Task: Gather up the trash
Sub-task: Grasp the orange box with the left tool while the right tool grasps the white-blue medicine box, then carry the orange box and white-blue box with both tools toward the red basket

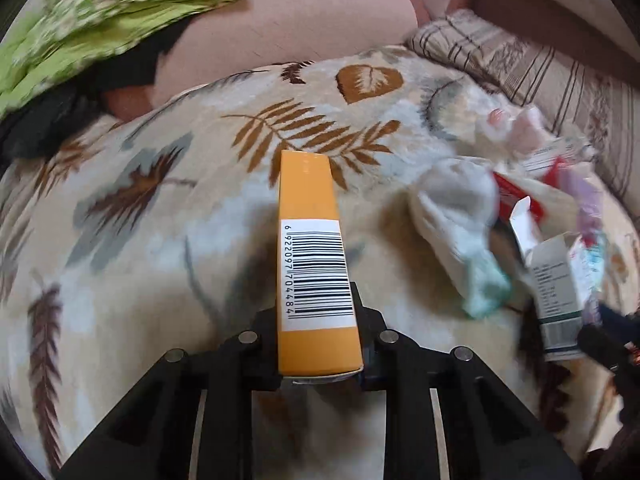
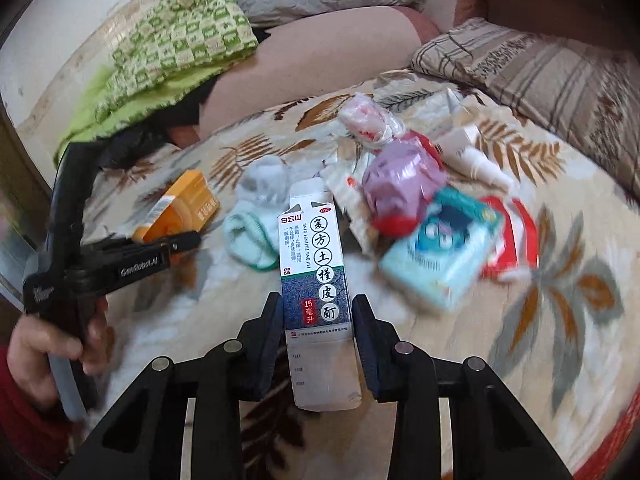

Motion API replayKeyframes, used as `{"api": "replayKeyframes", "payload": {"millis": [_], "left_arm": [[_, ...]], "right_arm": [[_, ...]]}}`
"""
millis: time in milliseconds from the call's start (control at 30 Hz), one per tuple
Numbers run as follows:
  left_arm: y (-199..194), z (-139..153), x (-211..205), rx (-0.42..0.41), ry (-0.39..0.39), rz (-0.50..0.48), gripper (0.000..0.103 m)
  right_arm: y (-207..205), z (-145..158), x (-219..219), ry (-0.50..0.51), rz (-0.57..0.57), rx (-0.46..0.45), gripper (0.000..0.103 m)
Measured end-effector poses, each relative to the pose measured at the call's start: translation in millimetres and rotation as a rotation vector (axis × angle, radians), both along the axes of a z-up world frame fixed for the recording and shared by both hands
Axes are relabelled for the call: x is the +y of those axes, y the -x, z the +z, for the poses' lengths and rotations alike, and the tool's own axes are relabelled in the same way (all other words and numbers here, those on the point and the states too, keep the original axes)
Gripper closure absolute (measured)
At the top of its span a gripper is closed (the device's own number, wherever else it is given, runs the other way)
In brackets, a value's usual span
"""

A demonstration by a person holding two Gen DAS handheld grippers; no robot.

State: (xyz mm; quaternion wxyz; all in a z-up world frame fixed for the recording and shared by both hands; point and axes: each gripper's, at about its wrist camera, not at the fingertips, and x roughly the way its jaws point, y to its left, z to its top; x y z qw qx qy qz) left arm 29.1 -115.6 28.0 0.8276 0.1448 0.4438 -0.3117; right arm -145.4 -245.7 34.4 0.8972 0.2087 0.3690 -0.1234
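1. A leaf-patterned blanket covers a bed and fills most of both views; a green checked cloth lies at the upper left and a striped pillow at the upper right.
2. The left gripper has its fingers pressed against the sides of an orange box, which points up the centre of the left view with its barcode label upward.
3. The right gripper pinches a white and blue medicine box at lower centre of the right view, its top flap open.
4. In the right view a hand at the lower left holds the left gripper's handle.
5. Loose trash lies on the blanket at centre right: a white and mint sock, a purple wrapper ball, a teal packet, a white bottle and a red and white wrapper.
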Motion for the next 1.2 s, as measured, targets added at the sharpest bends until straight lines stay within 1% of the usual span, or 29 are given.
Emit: {"api": "replayKeyframes", "payload": {"millis": [67, 133, 200, 267, 367, 467, 533, 633, 733, 833, 933, 1067, 1133, 1200], "left_arm": [[22.6, 5.3, 9.8, 0.022, 0.035, 0.013, 0.080], [45.5, 9.1, 17.1, 0.022, 0.062, 0.015, 0.080], [71.6, 11.9, 25.0, 0.026, 0.098, 0.015, 0.080], [92.4, 12.4, 30.5, 0.020, 0.112, 0.026, 0.080], [113.6, 13.0, 36.1, 0.036, 0.133, 0.042, 0.080], [132.3, 18.4, 40.9, -0.018, 0.112, 0.059, 0.080], [146.4, 22.3, 45.0, -0.075, 0.106, 0.069, 0.080], [156.7, 28.2, 49.2, -0.120, 0.094, 0.078, 0.080], [166.7, 37.3, 55.1, -0.191, 0.090, 0.096, 0.080], [172.2, 43.8, 58.6, -0.223, 0.092, 0.104, 0.080], [174.1, 45.4, 58.3, -0.239, 0.086, 0.107, 0.080], [177.1, 46.1, 60.0, -0.274, 0.073, 0.117, 0.080], [175.6, 44.7, 61.8, -0.274, 0.069, 0.132, 0.080], [174.0, 41.6, 62.8, -0.271, 0.060, 0.145, 0.080]], "right_arm": [[8.7, -1.2, 7.6, -0.010, -0.002, -0.014, 0.065], [17.9, -0.4, 14.5, -0.012, -0.003, -0.034, 0.065], [25.1, 3.8, 19.8, 0.011, -0.006, -0.046, 0.065], [34.0, 11.5, 24.8, 0.039, -0.015, -0.071, 0.065], [43.7, 17.5, 27.7, 0.050, -0.031, -0.084, 0.065], [53.2, 23.7, 28.8, 0.036, -0.044, -0.102, 0.065], [60.4, 29.9, 28.4, 0.018, -0.057, -0.121, 0.065], [72.2, 42.6, 30.0, 0.015, -0.072, -0.156, 0.065], [82.2, 57.1, 35.4, 0.042, -0.070, -0.181, 0.065], [88.1, 66.7, 40.2, 0.069, -0.065, -0.197, 0.065], [90.0, 66.2, 40.8, 0.055, -0.065, -0.205, 0.065], [83.6, 60.5, 45.1, 0.068, -0.046, -0.193, 0.065], [80.5, 56.3, 43.2, 0.049, -0.039, -0.182, 0.065], [82.2, 55.8, 40.3, 0.029, -0.046, -0.191, 0.065]]}}
